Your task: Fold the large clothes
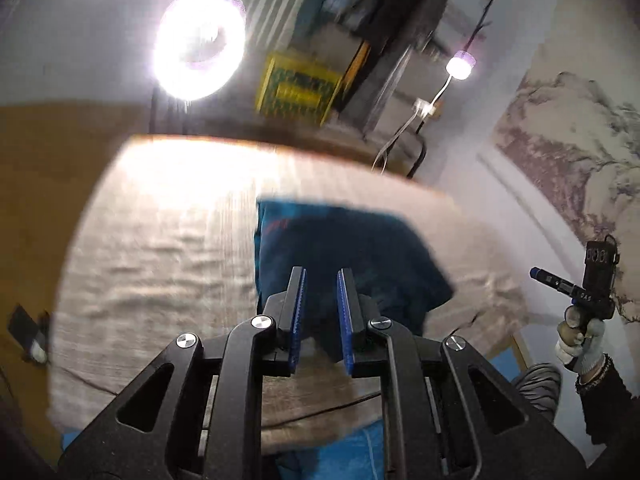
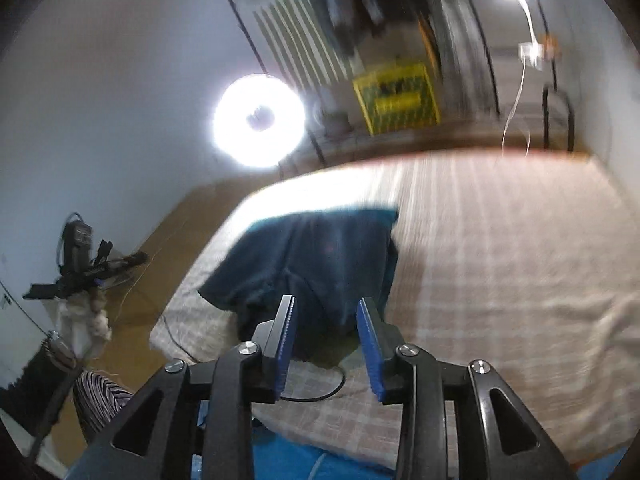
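Observation:
A dark blue garment [image 1: 344, 248] lies in a loosely folded heap on the beige checked bed [image 1: 160, 240]. My left gripper [image 1: 321, 276] hovers above its near edge, jaws a narrow gap apart with nothing between the blue pads. In the right wrist view the same garment [image 2: 320, 256] rests on the bed [image 2: 500, 260], just beyond my right gripper [image 2: 327, 304]. That gripper is open wider and holds nothing. Each gripper also shows in the other's view, held in a gloved hand off to the side and away from the cloth.
A bright ring light [image 2: 258, 114] stands past the bed's far corner, with a yellow crate [image 2: 396, 96] and shelving behind. A black cable [image 2: 320, 394] loops on the bed's near edge. The person's striped trouser leg [image 2: 100, 396] is at the lower left. Wooden floor lies left of the bed.

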Available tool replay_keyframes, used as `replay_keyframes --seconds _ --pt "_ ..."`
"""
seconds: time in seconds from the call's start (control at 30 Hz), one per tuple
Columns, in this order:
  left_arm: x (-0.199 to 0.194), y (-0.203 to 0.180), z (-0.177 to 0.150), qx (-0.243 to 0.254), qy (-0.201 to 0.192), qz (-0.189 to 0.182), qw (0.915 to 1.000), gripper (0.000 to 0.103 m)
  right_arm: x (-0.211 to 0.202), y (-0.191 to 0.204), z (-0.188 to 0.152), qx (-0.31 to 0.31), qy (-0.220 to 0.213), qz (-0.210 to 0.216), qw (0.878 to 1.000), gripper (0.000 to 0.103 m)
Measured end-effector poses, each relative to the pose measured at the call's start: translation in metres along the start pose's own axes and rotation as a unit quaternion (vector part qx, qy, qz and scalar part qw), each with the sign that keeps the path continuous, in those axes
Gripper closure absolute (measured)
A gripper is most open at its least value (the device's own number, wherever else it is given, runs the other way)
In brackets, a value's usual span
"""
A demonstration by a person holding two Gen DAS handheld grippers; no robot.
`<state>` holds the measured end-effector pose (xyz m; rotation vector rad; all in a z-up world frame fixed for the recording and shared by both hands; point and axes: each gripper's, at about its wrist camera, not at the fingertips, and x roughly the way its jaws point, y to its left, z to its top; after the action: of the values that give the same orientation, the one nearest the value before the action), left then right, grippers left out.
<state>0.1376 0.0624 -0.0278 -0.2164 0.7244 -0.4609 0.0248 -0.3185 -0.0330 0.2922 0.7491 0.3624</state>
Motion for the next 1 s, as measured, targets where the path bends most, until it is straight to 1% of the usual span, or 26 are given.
replay_keyframes --seconds 0.03,0.07,0.1,0.13,0.17,0.2,0.27,0.33,0.4,0.47,0.5,0.53,0.57,0.6,0.67,0.7,0.8,0.83,0.9,0.93,0.97,1.0 --pt "-0.020 -0.008 0.008 0.011 -0.017 0.005 0.9998 0.090 -0.012 0.005 0.004 -0.011 -0.012 -0.006 1.000 0.067" --pt "-0.039 -0.016 0.013 0.021 -0.033 0.012 0.9992 0.090 -0.033 0.012 0.008 -0.029 -0.033 -0.016 0.999 0.066" --pt "-0.059 -0.023 0.018 0.028 -0.046 0.014 0.9984 0.090 -0.044 0.017 0.010 -0.038 -0.045 -0.022 0.998 0.064" --pt "-0.079 -0.029 0.023 0.031 -0.058 0.014 0.9977 0.090 -0.066 0.025 0.014 -0.055 -0.065 -0.036 0.996 0.059" --pt "-0.095 -0.034 0.027 0.032 -0.067 0.014 0.9971 0.090 -0.080 0.027 0.014 -0.065 -0.079 -0.044 0.994 0.056" --pt "-0.109 -0.038 0.031 0.034 -0.074 0.013 0.9966 0.090 -0.098 0.032 0.018 -0.074 -0.096 -0.054 0.991 0.051" --pt "-0.141 -0.049 0.043 0.042 -0.090 0.016 0.9949 0.090 -0.120 0.035 0.025 -0.082 -0.116 -0.062 0.988 0.050" --pt "-0.173 -0.059 0.057 0.048 -0.110 0.020 0.9926 0.087 -0.135 0.036 0.032 -0.091 -0.132 -0.069 0.985 0.047" --pt "-0.194 -0.061 0.071 0.043 -0.122 0.018 0.9914 0.082 -0.152 0.040 0.040 -0.098 -0.149 -0.082 0.981 0.047" --pt "-0.212 -0.066 0.085 0.045 -0.129 0.026 0.9903 0.079 -0.168 0.038 0.047 -0.094 -0.161 -0.084 0.979 0.047" --pt "-0.220 -0.068 0.086 0.050 -0.132 0.033 0.9895 0.076 -0.176 0.035 0.053 -0.089 -0.168 -0.086 0.978 0.044" --pt "-0.223 -0.071 0.088 0.056 -0.132 0.039 0.9888 0.073 -0.181 0.033 0.057 -0.089 -0.171 -0.089 0.977 0.037" --pt "-0.220 -0.072 0.088 0.058 -0.129 0.040 0.9891 0.068 -0.184 0.031 0.061 -0.093 -0.176 -0.095 0.975 0.032" --pt "-0.212 -0.071 0.085 0.057 -0.122 0.035 0.9903 0.066 -0.183 0.028 0.063 -0.094 -0.178 -0.101 0.974 0.025" --pt "-0.185 -0.067 0.074 0.048 -0.102 0.020 0.9935 0.066 -0.170 0.021 0.062 -0.084 -0.171 -0.104 0.976 0.024" --pt "-0.172 -0.065 0.068 0.044 -0.091 0.013 0.9948 0.066 -0.159 0.015 0.060 -0.073 -0.162 -0.095 0.980 0.024" --pt "-0.113 -0.056 0.042 0.018 -0.050 -0.018 0.9984 0.066 -0.124 0.005 0.049 -0.059 -0.132 -0.079 0.986 0.024" --pt "-0.086 -0.052 0.028 0.004 -0.028 -0.038 0.9989 0.066 -0.111 0.004 0.042 -0.057 -0.120 -0.073 0.988 0.024" --pt "-0.037 -0.044 0.005 -0.036 0.007 -0.083 0.9959 0.066 -0.075 -0.002 0.034 -0.048 -0.097 -0.054 0.993 0.024" --pt "-0.018 -0.042 -0.003 -0.049 0.020 -0.098 0.9938 0.066 -0.066 -0.005 0.031 -0.043 -0.089 -0.046 0.994 0.024" --pt "0.008 -0.040 -0.015 -0.069 0.037 -0.115 0.9903 0.066 -0.049 -0.009 0.027 -0.035 -0.078 -0.037 0.996 0.024" --pt "0.033 -0.040 -0.025 -0.081 0.052 -0.123 0.9877 0.066 -0.029 -0.013 0.025 -0.027 -0.065 -0.028 0.997 0.024"
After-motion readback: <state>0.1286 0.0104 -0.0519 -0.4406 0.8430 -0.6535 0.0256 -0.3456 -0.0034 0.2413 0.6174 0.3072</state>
